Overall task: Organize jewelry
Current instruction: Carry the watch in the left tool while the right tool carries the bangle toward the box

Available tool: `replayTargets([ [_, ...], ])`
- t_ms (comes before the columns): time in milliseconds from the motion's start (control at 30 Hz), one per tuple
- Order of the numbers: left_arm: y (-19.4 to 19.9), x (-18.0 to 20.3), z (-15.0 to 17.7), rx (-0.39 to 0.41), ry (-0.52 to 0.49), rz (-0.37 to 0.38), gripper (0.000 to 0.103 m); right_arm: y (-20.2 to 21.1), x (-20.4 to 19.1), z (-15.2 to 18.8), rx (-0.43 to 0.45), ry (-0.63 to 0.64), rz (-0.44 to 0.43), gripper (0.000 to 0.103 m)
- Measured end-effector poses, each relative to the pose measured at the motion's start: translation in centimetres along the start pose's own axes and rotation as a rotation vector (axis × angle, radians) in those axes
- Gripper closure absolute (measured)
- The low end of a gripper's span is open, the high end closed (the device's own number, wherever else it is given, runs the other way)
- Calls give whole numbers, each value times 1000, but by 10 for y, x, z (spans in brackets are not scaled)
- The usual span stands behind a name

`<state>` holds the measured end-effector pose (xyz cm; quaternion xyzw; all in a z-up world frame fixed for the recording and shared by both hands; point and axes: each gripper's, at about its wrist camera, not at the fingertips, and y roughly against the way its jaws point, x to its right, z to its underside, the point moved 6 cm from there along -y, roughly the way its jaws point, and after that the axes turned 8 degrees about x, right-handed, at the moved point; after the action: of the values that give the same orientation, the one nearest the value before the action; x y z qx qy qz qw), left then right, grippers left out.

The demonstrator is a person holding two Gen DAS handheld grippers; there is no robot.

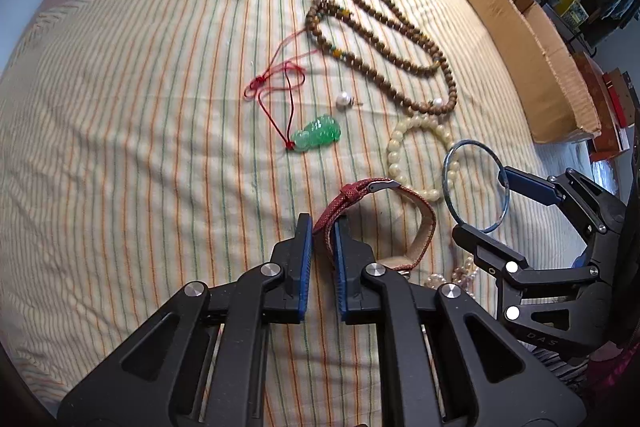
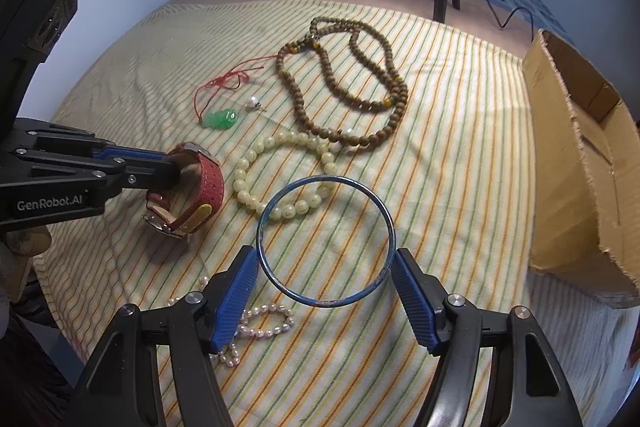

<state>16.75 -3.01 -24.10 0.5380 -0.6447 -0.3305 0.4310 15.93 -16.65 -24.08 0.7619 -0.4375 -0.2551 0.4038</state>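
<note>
Fingers of the left gripper (image 1: 323, 231) are clamping the red woven watch strap (image 1: 348, 197) at lower centre; the right gripper (image 2: 325, 269) is squeezing a thin blue metal bangle (image 2: 326, 241) between its pads, lower centre.

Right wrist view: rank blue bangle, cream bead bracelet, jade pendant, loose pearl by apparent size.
1. Blue bangle, nearest the camera, so inflated.
2. Cream bead bracelet, close in size; real order unsure.
3. Jade pendant.
4. Loose pearl.
</note>
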Motion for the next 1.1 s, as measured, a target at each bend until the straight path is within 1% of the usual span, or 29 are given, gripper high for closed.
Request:
replayTargets([
  [300,25,-6,-22,94,5,-5,95,18,7,-15,72,-13,19,33],
  [533,38,6,-29,147,-14,-6,95,33,16,-25,124,-35,34,33],
  [733,45,18,-38,173,-23,4,95,59,26,-38,197,-36,62,33],
  [900,51,30,-50,195,-28,20,95,81,44,-45,254,-54,105,33],
  [1100,60,53,-70,236,-40,48,95,99,78,-48,291,-108,165,33],
])
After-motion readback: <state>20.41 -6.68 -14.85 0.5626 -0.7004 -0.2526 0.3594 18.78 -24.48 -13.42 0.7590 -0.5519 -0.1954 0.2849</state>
